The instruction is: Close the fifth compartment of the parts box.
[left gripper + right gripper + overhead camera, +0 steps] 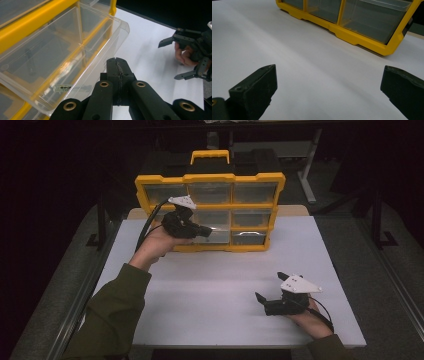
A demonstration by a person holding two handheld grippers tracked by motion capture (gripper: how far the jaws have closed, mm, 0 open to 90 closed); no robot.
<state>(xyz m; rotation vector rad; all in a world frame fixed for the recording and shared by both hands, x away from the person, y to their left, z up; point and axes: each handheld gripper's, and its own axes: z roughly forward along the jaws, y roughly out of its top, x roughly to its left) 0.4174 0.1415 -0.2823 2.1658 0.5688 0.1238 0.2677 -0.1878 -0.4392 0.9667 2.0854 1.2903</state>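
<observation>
My left hand-held gripper (117, 65), jaws pressed together on nothing, sits beside the pulled-out clear drawer (75, 50) of the yellow organizer (210, 212); my right hand-held gripper (271, 290) rests with jaws apart on the white worktop (210, 285).

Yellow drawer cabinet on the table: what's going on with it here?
A person works at the yellow cabinet with two handheld grippers. The left gripper, jaws shut, sits at the front of a clear drawer that stands pulled out. The right gripper rests open on the white table, apart from the cabinet, holding nothing.
</observation>
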